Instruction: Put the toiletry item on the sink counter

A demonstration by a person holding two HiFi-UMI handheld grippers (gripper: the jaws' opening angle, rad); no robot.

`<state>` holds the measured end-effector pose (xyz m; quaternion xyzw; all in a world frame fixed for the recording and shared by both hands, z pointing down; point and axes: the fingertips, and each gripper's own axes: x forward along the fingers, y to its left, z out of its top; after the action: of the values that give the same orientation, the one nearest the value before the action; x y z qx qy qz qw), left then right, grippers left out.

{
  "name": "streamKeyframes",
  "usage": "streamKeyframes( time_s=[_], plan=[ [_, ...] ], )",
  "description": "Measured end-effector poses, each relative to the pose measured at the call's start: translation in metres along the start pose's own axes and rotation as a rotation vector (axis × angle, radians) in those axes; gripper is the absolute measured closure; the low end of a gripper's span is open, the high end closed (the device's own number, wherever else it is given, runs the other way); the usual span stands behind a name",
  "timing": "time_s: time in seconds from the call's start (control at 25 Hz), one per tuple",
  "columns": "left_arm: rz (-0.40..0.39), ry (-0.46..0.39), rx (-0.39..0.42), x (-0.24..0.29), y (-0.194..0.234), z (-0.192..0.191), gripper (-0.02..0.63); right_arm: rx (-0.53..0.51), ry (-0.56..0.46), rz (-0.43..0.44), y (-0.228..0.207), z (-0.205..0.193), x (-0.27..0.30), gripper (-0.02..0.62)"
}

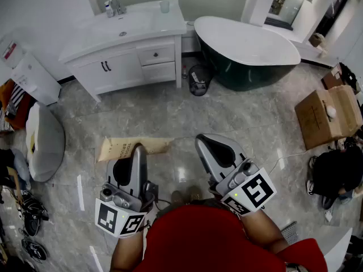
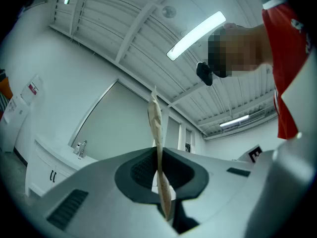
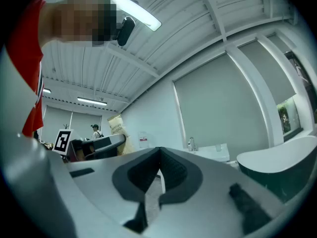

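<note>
The left gripper (image 1: 136, 152) is carrying the clamped toiletry packet (image 1: 116, 149), well short of the sink tabletop (image 1: 153, 21), and probably needs to approach it next. The right gripper (image 1: 205, 141) is hanging closed and empty.

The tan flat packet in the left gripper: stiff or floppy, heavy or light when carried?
Probably light: edge-on, the tan packet looks very thin. Likely fairly stiff: it sticks out both sides of the left gripper without drooping. Its slightly wavy edge suggests it could crease under pressure.
</note>
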<state>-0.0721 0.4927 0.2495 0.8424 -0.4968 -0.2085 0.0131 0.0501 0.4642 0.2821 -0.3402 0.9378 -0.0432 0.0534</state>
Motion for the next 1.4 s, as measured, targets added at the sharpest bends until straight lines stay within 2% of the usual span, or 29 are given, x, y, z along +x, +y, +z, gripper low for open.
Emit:
streamKeyframes(
  time_s=[0.4, 0.56, 0.92, 1.4],
  plan=[
    [0.006, -0.003, -0.007, 0.005, 0.001, -0.004, 0.569, -0.018, 0.002, -0.01, -0.006, -0.002, -0.002, 0.568],
    [0.014, -0.005, -0.013, 0.009, 0.002, -0.008, 0.569, 0.018, -0.01, 0.016, -0.009, -0.002, -0.004, 0.566],
    [0.031, -0.003, -0.002, 0.034, -0.002, -0.019, 0.569, 0.005, -0.039, 0.027, -0.039, 0.009, -0.006, 0.566],
    [0.072, -0.013, 0.043, 0.082, 0.015, -0.027, 0.569, -0.007, -0.038, 0.068, -0.093, 0.011, 0.01, 0.566]
  ],
)
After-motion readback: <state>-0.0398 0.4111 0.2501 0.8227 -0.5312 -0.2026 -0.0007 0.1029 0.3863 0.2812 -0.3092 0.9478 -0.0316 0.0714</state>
